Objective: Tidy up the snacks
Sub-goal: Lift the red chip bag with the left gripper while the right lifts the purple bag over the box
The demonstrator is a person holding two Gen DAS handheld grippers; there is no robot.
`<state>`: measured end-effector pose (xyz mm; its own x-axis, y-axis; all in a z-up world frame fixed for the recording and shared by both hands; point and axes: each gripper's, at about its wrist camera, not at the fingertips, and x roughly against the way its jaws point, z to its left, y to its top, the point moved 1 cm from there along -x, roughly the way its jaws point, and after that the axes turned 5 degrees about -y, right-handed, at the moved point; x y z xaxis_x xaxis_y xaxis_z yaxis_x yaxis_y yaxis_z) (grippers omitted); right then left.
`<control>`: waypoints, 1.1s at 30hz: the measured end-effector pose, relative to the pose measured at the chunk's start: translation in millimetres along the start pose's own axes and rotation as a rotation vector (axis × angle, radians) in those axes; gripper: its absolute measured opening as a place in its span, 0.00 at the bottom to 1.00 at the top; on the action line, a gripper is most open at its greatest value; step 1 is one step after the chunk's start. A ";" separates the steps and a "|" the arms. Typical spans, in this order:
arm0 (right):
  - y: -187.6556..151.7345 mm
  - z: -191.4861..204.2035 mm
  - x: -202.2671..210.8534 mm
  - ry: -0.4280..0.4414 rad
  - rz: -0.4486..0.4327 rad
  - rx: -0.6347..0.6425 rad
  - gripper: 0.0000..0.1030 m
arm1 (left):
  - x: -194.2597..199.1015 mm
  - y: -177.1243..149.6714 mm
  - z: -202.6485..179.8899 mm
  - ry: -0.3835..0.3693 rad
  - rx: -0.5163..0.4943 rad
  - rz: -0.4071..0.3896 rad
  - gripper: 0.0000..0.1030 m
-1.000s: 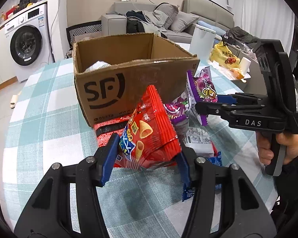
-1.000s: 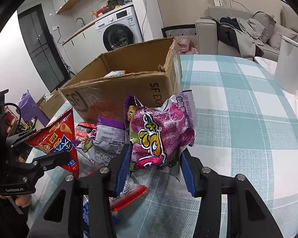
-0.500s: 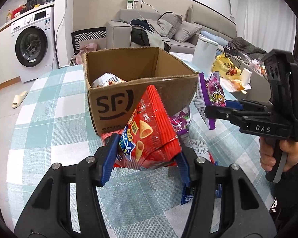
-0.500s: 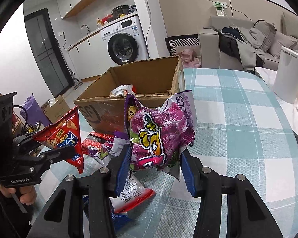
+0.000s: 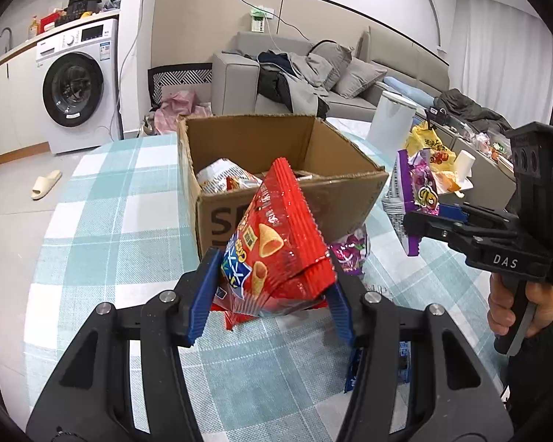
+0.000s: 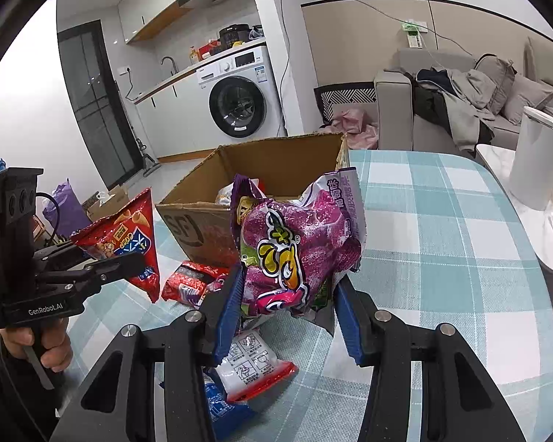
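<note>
My left gripper is shut on a red snack bag with cone pictures, held in the air in front of the open cardboard box. My right gripper is shut on a purple snack bag, held above the table just right of the box. Each gripper shows in the other view: the right one with its purple bag, the left one with its red bag. The box holds a few packets.
Loose snack packets lie on the checked tablecloth below the grippers: a red one, a white-and-red one, a blue one. A white canister stands at the table's right. A sofa and a washing machine are behind.
Both grippers have risen with their bags, so the box now appears lower and its inside shows. The grips have not changed.
</note>
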<state>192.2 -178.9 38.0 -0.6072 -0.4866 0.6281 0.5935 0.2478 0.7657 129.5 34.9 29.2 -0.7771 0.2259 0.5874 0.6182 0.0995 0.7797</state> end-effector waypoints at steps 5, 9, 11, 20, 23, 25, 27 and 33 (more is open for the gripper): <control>4.1 1.2 2.6 0.005 -0.013 -0.002 0.47 | 1.4 5.4 1.7 0.009 0.004 -0.017 0.50; 8.6 2.3 5.1 0.010 -0.028 0.002 0.47 | 4.0 12.9 1.7 0.012 0.002 -0.033 0.50; 12.1 3.7 7.1 0.013 -0.036 0.006 0.47 | 5.5 16.4 0.2 0.015 -0.005 -0.042 0.50; 27.9 10.1 12.8 0.032 -0.053 0.003 0.47 | 9.4 37.1 -6.5 0.016 -0.015 -0.074 0.50; 31.9 11.2 13.9 0.038 -0.060 0.003 0.47 | 10.8 45.2 -8.0 0.020 -0.024 -0.086 0.50; 34.6 12.4 14.6 0.042 -0.062 0.002 0.47 | 10.6 51.2 -8.6 0.024 -0.024 -0.091 0.50; 36.8 13.8 15.0 0.044 -0.063 0.005 0.47 | 10.3 56.7 -8.7 0.024 -0.023 -0.099 0.50; 44.5 18.7 14.3 0.048 -0.065 0.009 0.47 | 2.4 70.4 -6.4 0.038 -0.026 -0.104 0.50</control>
<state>200.1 -159.1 83.7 -0.6181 -0.5414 0.5700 0.5486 0.2223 0.8060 170.5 36.2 86.9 -0.8411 0.1786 0.5106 0.5313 0.0952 0.8418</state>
